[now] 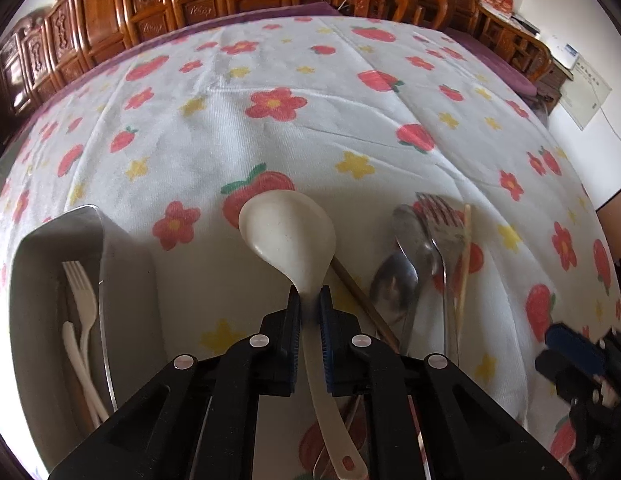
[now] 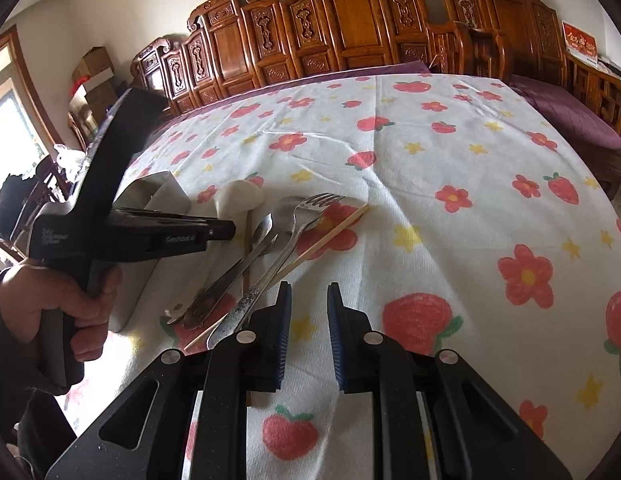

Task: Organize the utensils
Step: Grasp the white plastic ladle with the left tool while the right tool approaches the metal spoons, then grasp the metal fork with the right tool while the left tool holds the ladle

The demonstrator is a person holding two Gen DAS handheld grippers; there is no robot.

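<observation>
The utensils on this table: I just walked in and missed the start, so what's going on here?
A person is sorting utensils with a handheld gripper in each hand. The left gripper has its fingers shut on the handle of a white spoon, beside a grey tray that already holds a white plastic fork. Metal spoons, a metal fork and chopsticks lie waiting on the flowered tablecloth. The right gripper holds nothing.

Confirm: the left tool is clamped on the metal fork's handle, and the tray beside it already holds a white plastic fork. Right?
Not quite. The left wrist view shows the left tool clamped on the white spoon, not the metal fork. The tray does hold a white plastic fork.
</observation>
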